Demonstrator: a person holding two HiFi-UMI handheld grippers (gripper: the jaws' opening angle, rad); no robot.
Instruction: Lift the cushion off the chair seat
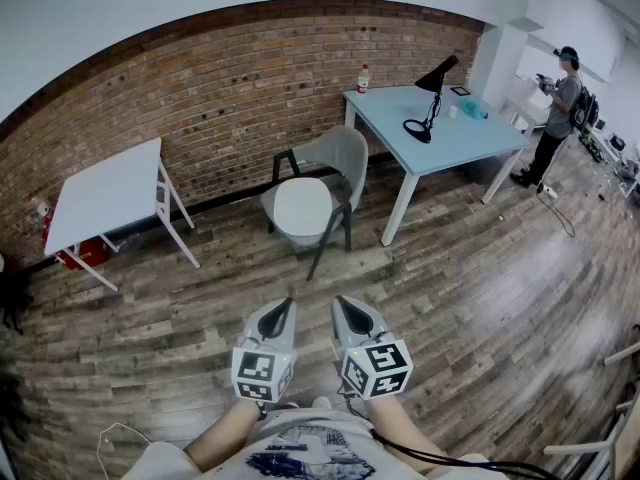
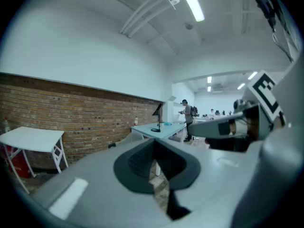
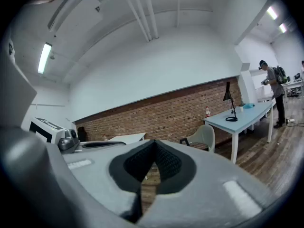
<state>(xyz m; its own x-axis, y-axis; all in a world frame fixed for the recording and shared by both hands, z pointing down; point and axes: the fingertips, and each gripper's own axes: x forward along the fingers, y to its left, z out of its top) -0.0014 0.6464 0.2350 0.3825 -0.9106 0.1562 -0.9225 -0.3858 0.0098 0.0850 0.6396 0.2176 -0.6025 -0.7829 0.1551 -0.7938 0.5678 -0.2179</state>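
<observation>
We hold two grippers side by side at the near edge of the scene, the left gripper (image 1: 287, 306) and the right gripper (image 1: 341, 302). Each has its jaws pressed together on nothing, and in both gripper views the dark pads meet along a single seam.

We count one chair (image 1: 347, 154), grey, standing on the wooden floor (image 1: 480, 298) ahead of us. There is one cushion (image 1: 302, 206), a round white pad lying flat on the chair's seat.

There are two tables, a white table (image 1: 105, 193) at the far left and a light blue table (image 1: 470, 133) at the far right, both near the brick wall (image 1: 220, 88). On the blue table we count one black desk lamp (image 1: 440, 73) and one bottle (image 1: 363, 78) at its far left corner. A few small items at its right end are too small to tell. One person (image 1: 562, 108) stands at the far right, beyond the blue table.

The cushion lies farther off than both grippers and well apart from them. It is almost straight ahead of the gap between their tips, slightly toward the left gripper's side. Neither gripper touches the cushion or the chair.
</observation>
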